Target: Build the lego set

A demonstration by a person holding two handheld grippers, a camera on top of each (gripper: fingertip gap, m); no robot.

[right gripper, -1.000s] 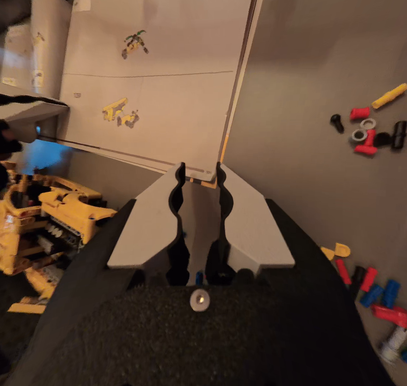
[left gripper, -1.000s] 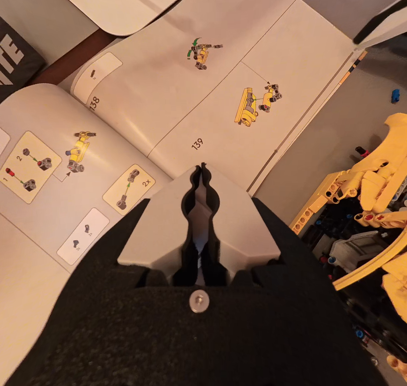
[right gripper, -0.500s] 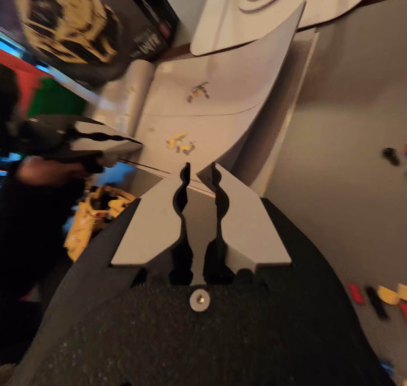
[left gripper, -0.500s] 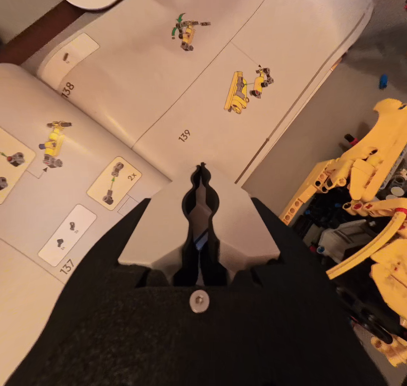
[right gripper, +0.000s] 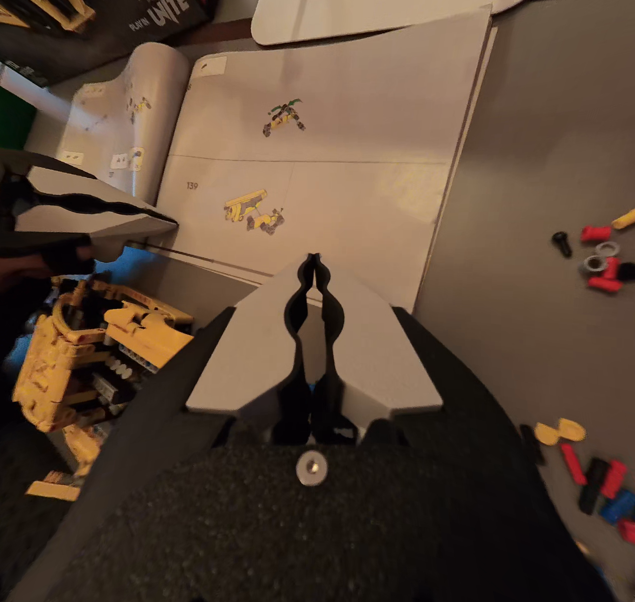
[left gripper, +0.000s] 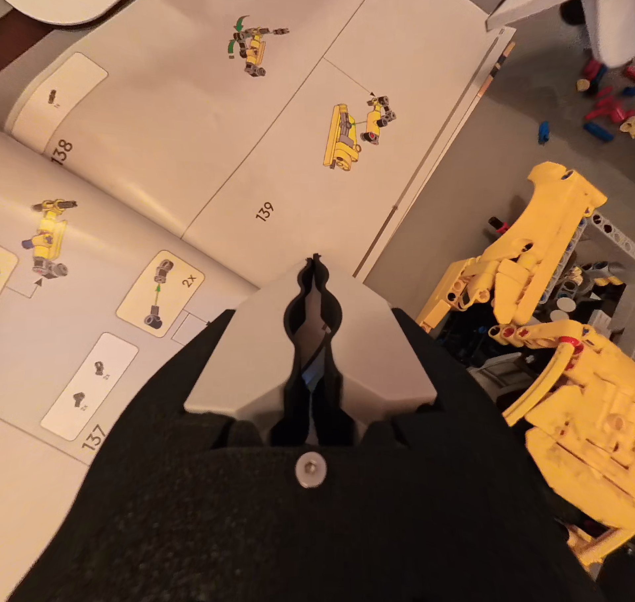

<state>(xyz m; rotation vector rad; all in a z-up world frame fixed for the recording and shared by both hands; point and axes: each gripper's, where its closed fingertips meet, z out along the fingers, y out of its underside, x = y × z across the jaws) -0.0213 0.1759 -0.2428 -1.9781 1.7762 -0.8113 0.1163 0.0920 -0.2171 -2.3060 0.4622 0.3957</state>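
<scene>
Both my left tongs and right tongs are pinched closed, empty. The instruction booklet lies at twelve o'clock. Risk: my left tongs could knock the yellow model at three o'clock.

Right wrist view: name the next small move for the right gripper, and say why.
Probably open the right gripper and swing it right toward the loose pieces on the grey table. Its jaws are shut on nothing, over the instruction booklet, and the pieces lie apart from the yellow model.

Both grippers: left gripper, right gripper; grey wedge fingers, wavy black pads, black textured body, one silver screw.
</scene>
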